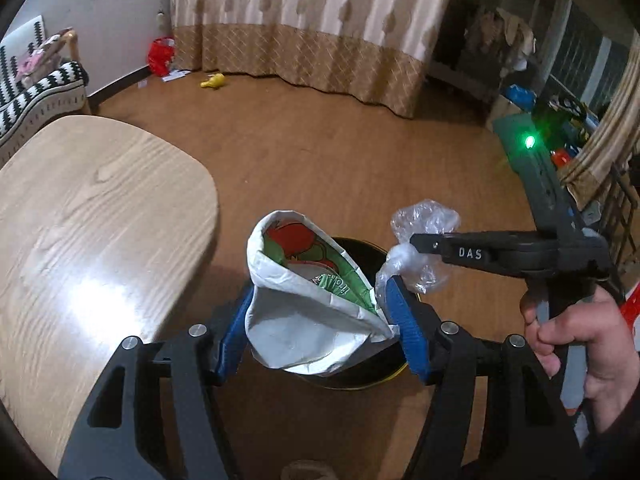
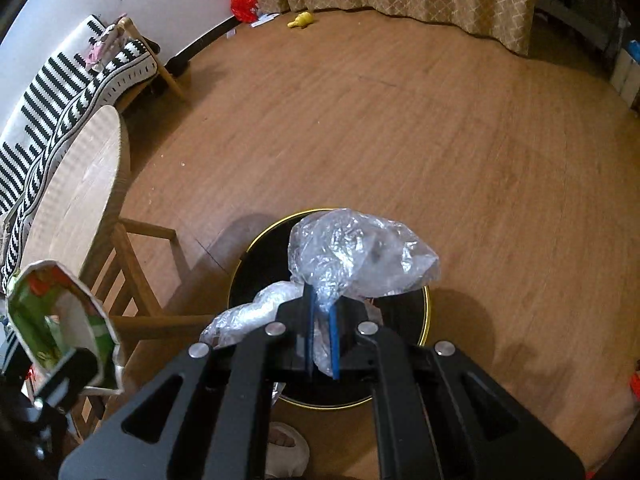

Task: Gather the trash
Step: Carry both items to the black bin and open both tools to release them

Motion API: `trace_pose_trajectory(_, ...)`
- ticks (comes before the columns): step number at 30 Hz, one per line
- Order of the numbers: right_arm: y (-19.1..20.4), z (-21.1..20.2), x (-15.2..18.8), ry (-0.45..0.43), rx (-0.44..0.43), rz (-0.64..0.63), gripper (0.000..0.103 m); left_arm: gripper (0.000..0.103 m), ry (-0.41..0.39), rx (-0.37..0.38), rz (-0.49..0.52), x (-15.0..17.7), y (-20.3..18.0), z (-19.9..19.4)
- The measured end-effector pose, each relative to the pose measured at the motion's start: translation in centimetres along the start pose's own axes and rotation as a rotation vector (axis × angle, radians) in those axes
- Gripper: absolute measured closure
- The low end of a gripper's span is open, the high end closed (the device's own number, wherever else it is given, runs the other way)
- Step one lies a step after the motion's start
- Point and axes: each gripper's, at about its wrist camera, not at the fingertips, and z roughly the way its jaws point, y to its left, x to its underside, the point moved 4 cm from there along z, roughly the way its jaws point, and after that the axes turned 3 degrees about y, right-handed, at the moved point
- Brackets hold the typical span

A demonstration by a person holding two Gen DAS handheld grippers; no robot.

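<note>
The left gripper point(image 1: 320, 320) holds a crumpled paper wrapper point(image 1: 308, 312) between its blue fingers point(image 1: 404, 320), which stand fairly wide and press its two sides; the wrapper is white outside with red and green print within, and it hangs over the near left part of a black bin point(image 1: 360, 376) with a gold rim. The right gripper point(image 2: 322, 336) has its fingers drawn narrow, pinching a wad of clear plastic film point(image 2: 360, 256) that billows out beyond the tips, directly above the bin point(image 2: 424, 320).

The left wrist view shows the right gripper point(image 1: 404, 260) from the side, coming in from the right with the film point(image 1: 424, 220) bunched at its tip, and the person's right hand point(image 1: 580, 344) on its handle; it also shows the top of the wooden table point(image 1: 100, 220) at the left. The right wrist view shows the bin's full round rim, which the wrapper mostly hides in the other view; it shows the wrapper point(image 2: 60, 320) at the near left, open-mouthed, beside the table's point(image 2: 80, 200) wooden legs.

Far across the wood floor point(image 2: 400, 120) hangs a beige curtain point(image 1: 304, 20); a red bag point(image 1: 161, 55) and a yellow object point(image 1: 213, 81) lie near its hem; a black and white striped sofa point(image 2: 60, 100) stands at the far left.
</note>
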Motion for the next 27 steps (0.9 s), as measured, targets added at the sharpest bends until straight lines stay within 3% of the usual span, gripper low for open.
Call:
trace_pose_trajectory(4,0.6,0.6,-1.1,0.005,-0.008,0.021,0.096,0.04,0.018,0.003,0.003,-0.2,0.1,1.3)
trace_pose_trajectory(6,0.1,1.0,-1.1,0.017,-0.011,0.035,0.083,0.04,0.029,0.005,-0.001,-0.1,-0.1,1.9)
trace_pose_trajectory(8,-0.4,1.1,-1.1,0.018,-0.012,0.043,0.016,0.04,0.039,0.005,0.005,0.0,-0.1,2.4)
trace_pose_trajectory(13,-0.8,0.1,-1.4,-0.035,-0.027,0.064,0.014,0.04,0.06,0.016,0.024,-0.1,-0.9,3.9)
trace_pose_trajectory(17,-0.8,0.2,-1.4,-0.029,-0.118,0.09,0.014,0.04,0.075,0.025,0.033,0.0,-1.5,5.0)
trace_pose_trajectory(27,-1.8,-0.4,-1.4,-0.058,-0.118,0.121,0.015,0.039,0.115,0.055,0.057,0.2,-2.4,7.3)
